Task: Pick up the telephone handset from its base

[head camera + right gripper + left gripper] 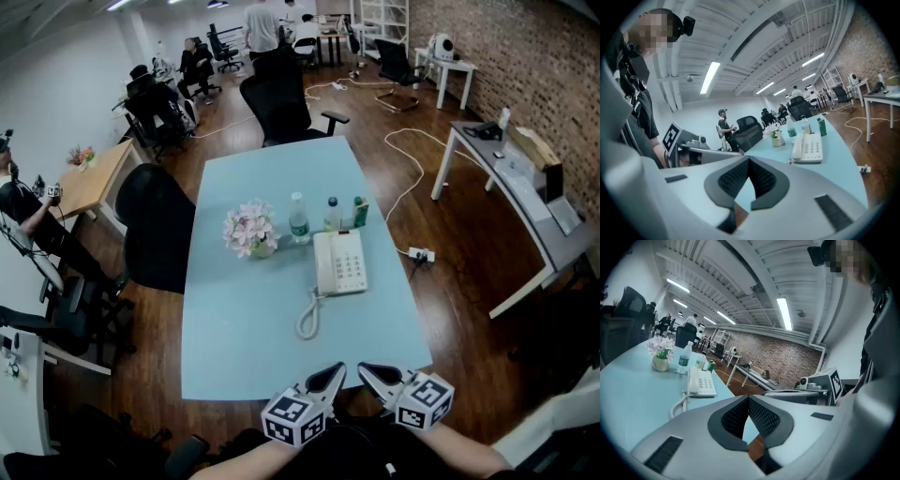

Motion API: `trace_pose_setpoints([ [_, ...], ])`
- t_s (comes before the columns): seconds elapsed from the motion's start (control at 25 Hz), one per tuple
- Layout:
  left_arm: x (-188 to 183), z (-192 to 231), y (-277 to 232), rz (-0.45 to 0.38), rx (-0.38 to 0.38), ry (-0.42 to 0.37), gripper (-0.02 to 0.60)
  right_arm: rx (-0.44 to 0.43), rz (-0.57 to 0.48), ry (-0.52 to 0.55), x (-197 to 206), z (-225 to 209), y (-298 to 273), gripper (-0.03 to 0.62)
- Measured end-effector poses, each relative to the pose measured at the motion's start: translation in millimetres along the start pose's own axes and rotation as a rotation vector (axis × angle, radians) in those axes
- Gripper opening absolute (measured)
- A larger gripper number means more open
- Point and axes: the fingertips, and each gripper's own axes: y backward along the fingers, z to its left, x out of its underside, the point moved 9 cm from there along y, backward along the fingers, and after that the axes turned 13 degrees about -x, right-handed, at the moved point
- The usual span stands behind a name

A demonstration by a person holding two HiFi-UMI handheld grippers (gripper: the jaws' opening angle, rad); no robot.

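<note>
both grippers lie nearest the wearer, at the lower edge of the head view: the left gripper (pixel 333 376) and right gripper (pixel 371 374) point up-frame, with tips converging and dipped slightly over the near edge of the pale blue table (pixel 234 337). the forearms enter from the bottom corners, which reads as a ready pose before any reach. in each gripper's own view the ribbed pads meet at the tip with nothing between them, so both are closed and empty. the handset (pixel 322 265) rests in its cradle along the left side of the telephone base (pixel 351 264) at frame centre, well apart from both grippers. its coiled cord (pixel 308 316) loops toward the wearer. flowers (pixel 250 230), a water bottle (pixel 298 219), a smaller bottle (pixel 332 215) and a green can (pixel 361 212) stand just behind the base, leaving the near approach unobstructed. the jaws would likely have to open before spanning the handset.
</note>
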Motion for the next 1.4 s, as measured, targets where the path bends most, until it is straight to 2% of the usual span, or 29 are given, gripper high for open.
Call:
trace_pose_setpoints([
  [0.24,-5,25,1,-0.013,-0.036,0.026,0.000,-0.032,0.049,0.035,-6,3,-26,0.014],
  [0.44,-3,38,-4,-0.013,-0.080,0.035,0.000,-0.060,0.053,0.020,-10,-11,-33,0.015],
  [0.76,-21,69,-20,-0.092,-0.278,0.085,0.000,-0.178,0.128,0.121,-37,-43,-50,0.014],
  [1.0,-41,81,-71,-0.123,-0.413,0.037,0.000,-0.186,0.121,0.111,-56,-94,-25,0.014],
  [1.12,-51,88,-101,-0.095,-0.462,0.030,0.003,-0.182,0.118,0.093,-60,-117,-10,0.014],
  [1.16,-54,91,-113,-0.082,-0.478,0.024,0.026,-0.182,0.117,0.087,-61,-123,-5,0.014],
  [1.2,-58,96,-126,-0.068,-0.494,0.012,0.120,-0.183,0.115,0.083,-62,-130,0,0.015],
  [1.24,-62,101,-140,-0.054,-0.511,-0.002,0.160,-0.184,0.113,0.079,-62,-137,5,0.014],
  [1.4,-81,130,-207,0.018,-0.573,-0.032,0.253,-0.191,0.114,0.060,-60,-163,19,0.015],
])
